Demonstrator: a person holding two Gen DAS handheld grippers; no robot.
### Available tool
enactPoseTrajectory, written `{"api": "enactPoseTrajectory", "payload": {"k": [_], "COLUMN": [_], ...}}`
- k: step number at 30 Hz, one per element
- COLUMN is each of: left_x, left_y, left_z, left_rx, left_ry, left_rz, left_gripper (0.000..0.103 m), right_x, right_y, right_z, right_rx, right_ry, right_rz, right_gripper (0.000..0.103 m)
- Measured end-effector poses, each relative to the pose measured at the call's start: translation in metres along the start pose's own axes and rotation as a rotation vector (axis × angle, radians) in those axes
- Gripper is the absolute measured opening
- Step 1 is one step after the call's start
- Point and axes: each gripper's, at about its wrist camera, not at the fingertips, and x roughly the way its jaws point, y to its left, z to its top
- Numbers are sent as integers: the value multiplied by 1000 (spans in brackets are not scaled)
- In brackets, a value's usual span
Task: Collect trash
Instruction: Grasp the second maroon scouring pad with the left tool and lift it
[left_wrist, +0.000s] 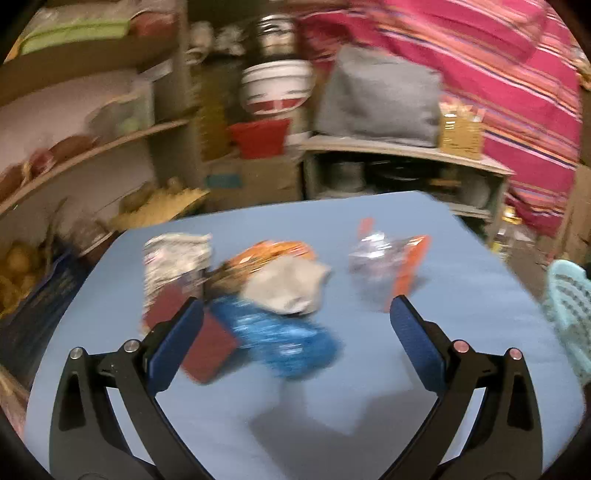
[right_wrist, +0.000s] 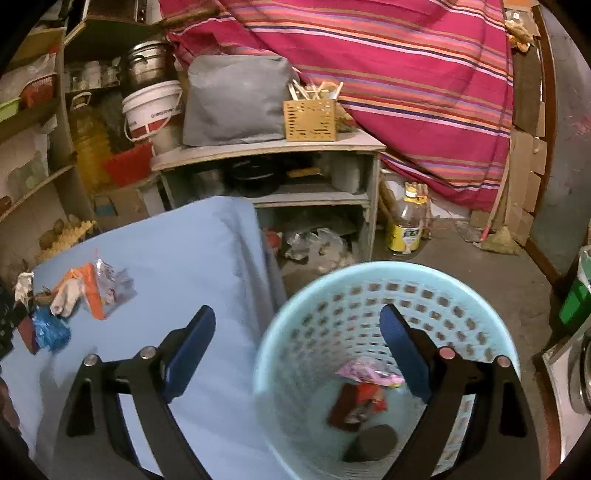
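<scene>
While the right gripper (right_wrist: 297, 325) hangs over the rim of the pale blue basket (right_wrist: 280, 332), its jaws stand spread wide with nothing between them. Below and ahead of its right finger, inside the basket, lie a pink wrapper (right_wrist: 364, 371), a red packet (right_wrist: 354, 404) and a dark round thing (right_wrist: 375, 441) at the bottom. The left gripper (left_wrist: 295, 314) is also spread, empty, above the blue table (left_wrist: 461, 332). Just ahead of its left finger sits a heap of trash: a blue wrapper (left_wrist: 284, 339), a dark red packet (left_wrist: 210, 347), a grey crumpled paper (left_wrist: 288, 282), an orange wrapper (left_wrist: 273, 251) and a printed white packet (left_wrist: 173, 258), all touching or overlapping. Ahead of its right finger, apart from the heap, lies a clear bag with orange edges (left_wrist: 388, 266). The left view is blurred.
</scene>
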Motion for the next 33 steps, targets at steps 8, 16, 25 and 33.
{"api": "enactPoseTrajectory", "payload": {"k": [8, 16, 25, 33], "left_x": [27, 44, 67, 81], "left_y": [61, 93, 108, 110], "left_z": [-13, -16, -16, -17], "left_rx": [-115, -197, -194, -202], "left_ry": [74, 128, 173, 202], "left_rz": [85, 62, 15, -56], "left_gripper": [98, 98, 98, 85], "right_x": [15, 27, 42, 49], "right_y": [54, 89, 121, 150], "right_z": [-5, -8, -11, -16], "right_rx": [-24, -29, -68, -152], "right_ry": [19, 38, 57, 56], "right_rz": [16, 49, 58, 65], "right_gripper": [90, 90, 90, 90]}}
